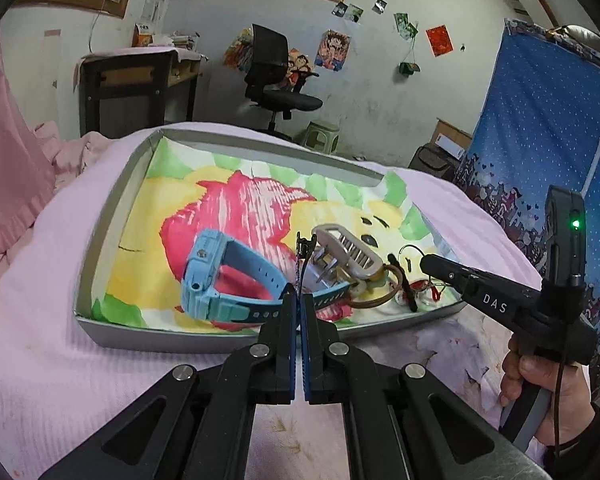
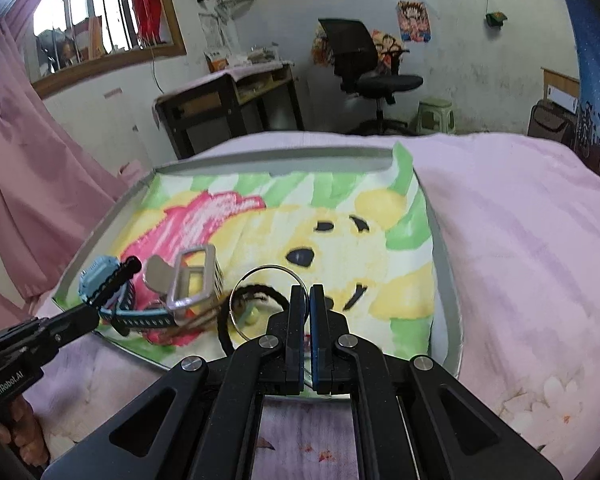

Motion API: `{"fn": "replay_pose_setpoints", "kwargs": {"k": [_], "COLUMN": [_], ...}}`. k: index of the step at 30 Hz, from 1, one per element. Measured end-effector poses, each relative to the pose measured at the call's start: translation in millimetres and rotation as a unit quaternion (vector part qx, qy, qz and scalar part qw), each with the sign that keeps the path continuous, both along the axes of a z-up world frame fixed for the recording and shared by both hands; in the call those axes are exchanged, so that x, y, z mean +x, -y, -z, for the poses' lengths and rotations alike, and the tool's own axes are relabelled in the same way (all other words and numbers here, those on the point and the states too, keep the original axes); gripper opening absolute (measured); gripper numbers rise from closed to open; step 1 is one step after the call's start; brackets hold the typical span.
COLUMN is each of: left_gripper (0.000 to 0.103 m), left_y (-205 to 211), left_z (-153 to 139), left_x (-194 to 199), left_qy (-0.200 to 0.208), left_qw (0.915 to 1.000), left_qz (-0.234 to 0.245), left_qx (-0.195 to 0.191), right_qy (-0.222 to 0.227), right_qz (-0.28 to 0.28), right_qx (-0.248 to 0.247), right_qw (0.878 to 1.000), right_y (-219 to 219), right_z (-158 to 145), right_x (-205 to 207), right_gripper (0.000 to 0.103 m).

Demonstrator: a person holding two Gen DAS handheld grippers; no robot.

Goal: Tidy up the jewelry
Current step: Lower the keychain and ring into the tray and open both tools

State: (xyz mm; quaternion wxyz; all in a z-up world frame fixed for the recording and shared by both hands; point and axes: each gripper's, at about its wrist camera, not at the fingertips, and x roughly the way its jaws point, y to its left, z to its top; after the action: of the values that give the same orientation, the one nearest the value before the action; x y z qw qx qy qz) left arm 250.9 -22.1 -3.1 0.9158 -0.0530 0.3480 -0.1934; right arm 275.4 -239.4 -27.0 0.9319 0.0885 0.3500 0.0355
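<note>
A grey tray (image 1: pixel 100 240) lined with a bear-print cloth lies on the pink bed; it also shows in the right wrist view (image 2: pixel 448 280). In it lie a blue watch (image 1: pixel 216 280), a beige hair claw (image 1: pixel 348 250), a brown hair tie (image 1: pixel 380 300) and small red pieces (image 1: pixel 420 286). My left gripper (image 1: pixel 299 294) is shut on a thin dark chain (image 1: pixel 299 264) that sticks up above the watch strap. My right gripper (image 2: pixel 308 292) is shut on a thin silver hoop (image 2: pixel 260 300), held over a black hair tie (image 2: pixel 224 320). The watch (image 2: pixel 104 284) and claw (image 2: pixel 196 280) lie to its left.
The tray rests on a pink bedspread (image 1: pixel 40 320). Pink curtains (image 2: pixel 28 184) hang on the left. A dark desk (image 2: pixel 228 100), a black office chair (image 2: pixel 364 68) and a green stool (image 2: pixel 436 116) stand beyond the bed. A blue patterned cloth (image 1: pixel 540 140) hangs on the right.
</note>
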Motion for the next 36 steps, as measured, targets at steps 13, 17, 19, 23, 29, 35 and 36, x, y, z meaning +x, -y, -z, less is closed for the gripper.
{"fn": "replay_pose_setpoints", "kwargs": {"k": [13,17,19,23,29,35,36], "left_gripper": [0.003,0.004,0.006,0.030,0.047,0.062,0.067], "left_y": [2.3,2.5,2.4,0.5,-4.9,-9.1,-9.9], "left_z": [-0.4,-0.6,-0.7,-3.6,-7.6,-11.6,-12.4], "left_x": [-0.3,-0.2,-0.3,-3.8,-8.2,-12.3,-13.5], "left_qy": [-0.004,-0.005,-0.005,0.004,0.015,0.025,0.028], "left_qw": [1.0000,1.0000,1.0000,1.0000,0.9997,0.9990,0.9988], "left_qz": [0.004,0.004,0.004,-0.001,-0.020,-0.036,-0.040], "left_qx": [-0.001,-0.003,-0.003,-0.003,-0.002,0.002,0.004], "right_qy": [-0.016,-0.016,-0.016,-0.015,-0.012,0.002,0.003], "right_qz": [-0.008,-0.011,-0.011,-0.011,-0.010,-0.003,-0.001], "right_qx": [0.005,0.007,0.007,0.006,-0.004,-0.015,-0.017], "right_qw": [1.000,1.000,1.000,1.000,1.000,1.000,1.000], "right_y": [-1.7,-0.9,-0.9,-0.8,-3.6,-3.4,-3.4], "right_z": [6.0,6.1,6.0,5.5,2.2,-5.7,-6.7], "right_x": [1.7,1.4,1.5,0.9,-4.1,-12.6,-13.8], "right_gripper": [0.003,0.003,0.004,0.004,0.014,0.030,0.031]}}
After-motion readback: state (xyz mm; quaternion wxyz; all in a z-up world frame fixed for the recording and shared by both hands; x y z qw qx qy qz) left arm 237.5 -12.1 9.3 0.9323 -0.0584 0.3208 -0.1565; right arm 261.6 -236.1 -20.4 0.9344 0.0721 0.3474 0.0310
